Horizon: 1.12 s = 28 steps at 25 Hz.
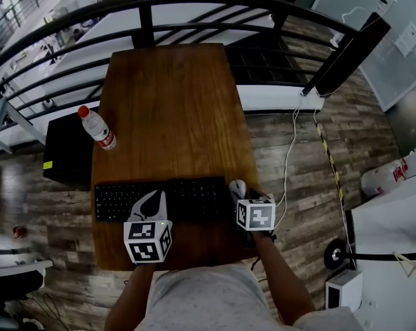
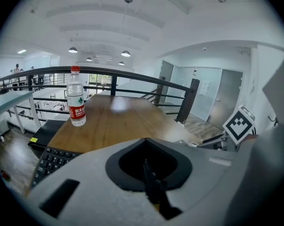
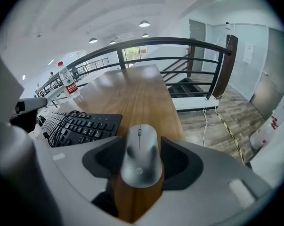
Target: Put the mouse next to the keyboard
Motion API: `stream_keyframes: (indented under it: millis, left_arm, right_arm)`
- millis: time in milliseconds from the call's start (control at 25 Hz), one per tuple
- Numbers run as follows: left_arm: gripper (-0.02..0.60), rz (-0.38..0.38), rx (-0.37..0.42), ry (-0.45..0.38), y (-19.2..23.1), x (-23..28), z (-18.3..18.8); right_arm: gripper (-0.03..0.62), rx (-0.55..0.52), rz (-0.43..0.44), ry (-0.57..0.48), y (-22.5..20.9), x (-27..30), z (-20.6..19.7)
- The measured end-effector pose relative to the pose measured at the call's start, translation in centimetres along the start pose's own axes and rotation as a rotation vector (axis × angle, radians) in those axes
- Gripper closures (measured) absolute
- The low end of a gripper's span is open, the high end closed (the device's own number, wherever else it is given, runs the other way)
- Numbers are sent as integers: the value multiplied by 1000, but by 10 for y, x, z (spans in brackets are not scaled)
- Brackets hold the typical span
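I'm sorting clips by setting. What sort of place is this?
Probably an office mezzanine or landing: a wooden table with a keyboard stands against a dark railing, with ceiling lamps beyond.

Head view: mouse (image 1: 236, 185) mostly hidden under right hand-held gripper (image 1: 242, 197). Keyboard (image 1: 194, 195) middle covered by left hand-held gripper (image 1: 152, 202). Left gripper view: gripper body hides all but one corner of the keyboard. Bottle (image 2: 76, 102) label print too small to read.

The left tongs (image 2: 150, 178) are pressed together, empty; the right tongs (image 3: 139, 142) clasp the mouse (image 3: 140, 163).
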<state>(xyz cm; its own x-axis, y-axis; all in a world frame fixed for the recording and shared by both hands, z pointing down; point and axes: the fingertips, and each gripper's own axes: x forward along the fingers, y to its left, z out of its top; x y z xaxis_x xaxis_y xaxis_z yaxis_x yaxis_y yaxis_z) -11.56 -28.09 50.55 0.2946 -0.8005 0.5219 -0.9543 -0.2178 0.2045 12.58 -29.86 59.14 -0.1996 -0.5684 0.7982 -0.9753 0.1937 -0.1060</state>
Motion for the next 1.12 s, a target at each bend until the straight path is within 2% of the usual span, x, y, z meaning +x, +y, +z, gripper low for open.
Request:
stream_keyframes:
  millis: [200, 1120]
  left_arm:
    - [586, -2, 8, -15, 3, -12, -1]
    - [586, -7, 26, -94, 10, -98, -17]
  right_arm:
    - [395, -12, 8, -89, 12, -18, 11]
    - [527, -116, 168, -395, 113, -124, 20]
